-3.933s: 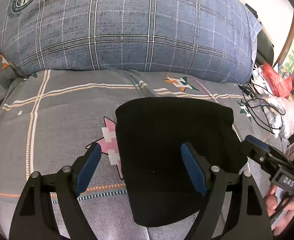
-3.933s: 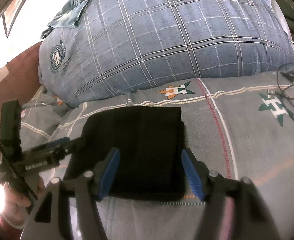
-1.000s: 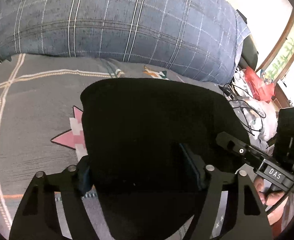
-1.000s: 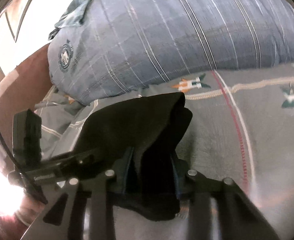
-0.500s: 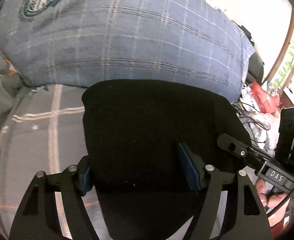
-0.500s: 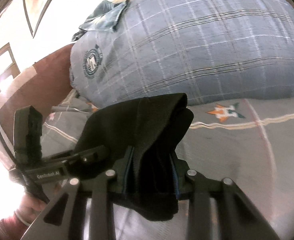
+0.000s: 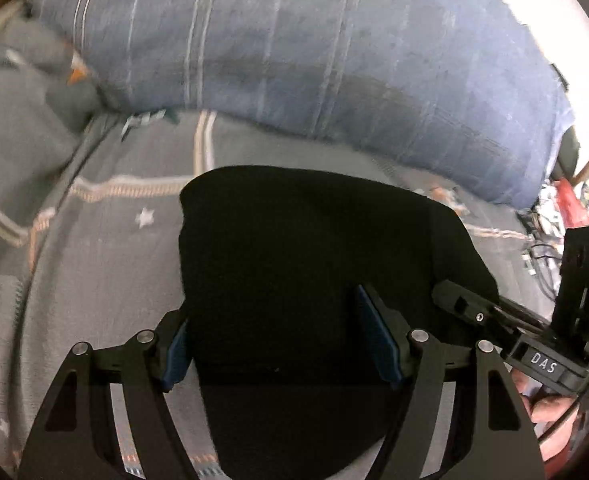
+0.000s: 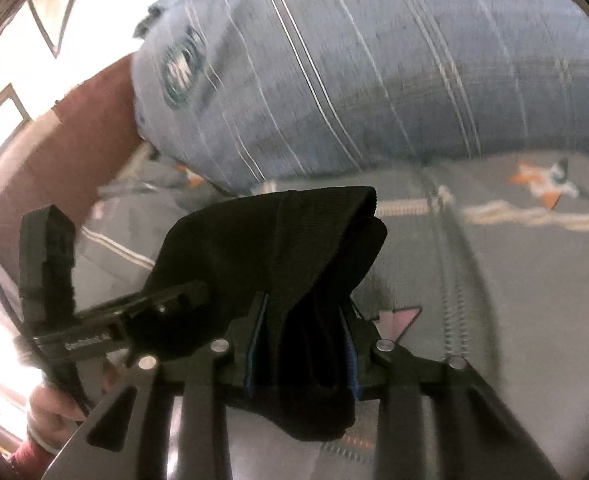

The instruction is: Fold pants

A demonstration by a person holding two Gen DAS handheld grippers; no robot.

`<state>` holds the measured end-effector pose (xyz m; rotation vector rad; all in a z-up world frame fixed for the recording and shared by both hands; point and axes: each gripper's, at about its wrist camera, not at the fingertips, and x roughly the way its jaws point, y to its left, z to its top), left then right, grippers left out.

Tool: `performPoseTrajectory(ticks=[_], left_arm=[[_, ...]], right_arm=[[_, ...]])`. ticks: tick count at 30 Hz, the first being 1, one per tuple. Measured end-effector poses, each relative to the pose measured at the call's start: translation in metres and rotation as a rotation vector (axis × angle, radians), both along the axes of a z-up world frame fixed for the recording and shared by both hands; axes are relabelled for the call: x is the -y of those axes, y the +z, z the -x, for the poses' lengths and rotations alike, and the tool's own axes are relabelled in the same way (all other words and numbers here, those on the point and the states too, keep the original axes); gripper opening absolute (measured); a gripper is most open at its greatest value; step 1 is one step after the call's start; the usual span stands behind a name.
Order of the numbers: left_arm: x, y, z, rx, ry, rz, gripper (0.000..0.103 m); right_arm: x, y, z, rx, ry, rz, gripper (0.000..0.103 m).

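Note:
The folded black pants [image 7: 310, 264] hang as a thick bundle between both grippers, lifted above the grey bed sheet [image 7: 94, 280]. My left gripper [image 7: 280, 344] has its blue pads against the sides of the bundle and grips it. My right gripper [image 8: 300, 344] is shut on the other edge of the pants [image 8: 294, 256], with the cloth bunched between its pads. Each gripper shows at the side of the other's view. The near part of the pants is hidden under the fingers.
A large blue plaid pillow [image 7: 314, 64] lies across the back of the bed. Cables and a red bag [image 7: 566, 204] lie at the right edge. A brown headboard [image 8: 66, 136] stands at the left in the right wrist view.
Both grippers closed on the folded pants and lifted them off the sheet. In the last half second they carried the bundle to the left along the bed; the views are blurred by motion.

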<state>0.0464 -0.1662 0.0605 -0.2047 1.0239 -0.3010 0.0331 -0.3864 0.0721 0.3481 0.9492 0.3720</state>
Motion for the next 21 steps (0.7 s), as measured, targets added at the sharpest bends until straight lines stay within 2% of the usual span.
performPoseTrajectory(ticks=[4, 8, 11, 13, 18, 21], left_arm=[[-0.005, -0.004, 0.0, 0.01, 0.001, 0.035, 0.078], [-0.005, 0.013, 0.001, 0.042, 0.011, -0.025, 0.078], [-0.007, 0.027, -0.002, 0.098, 0.039, -0.076, 0.078], [-0.01, 0.032, -0.009, 0.109, 0.054, -0.084, 0.078], [-0.005, 0.021, -0.029, 0.072, 0.062, -0.127, 0.078], [-0.001, 0.011, -0.035, 0.052, 0.062, -0.112, 0.08]], right_arm=[[0.003, -0.004, -0.001, 0.009, -0.011, 0.003, 0.045], [0.005, 0.027, 0.006, 0.092, -0.026, 0.095, 0.045], [0.002, 0.05, 0.008, 0.158, 0.001, 0.102, 0.044], [-0.005, 0.059, 0.005, 0.184, 0.029, 0.094, 0.043], [-0.028, 0.048, -0.009, 0.184, 0.091, 0.154, 0.037], [-0.035, 0.026, -0.019, 0.125, 0.107, 0.175, 0.036]])
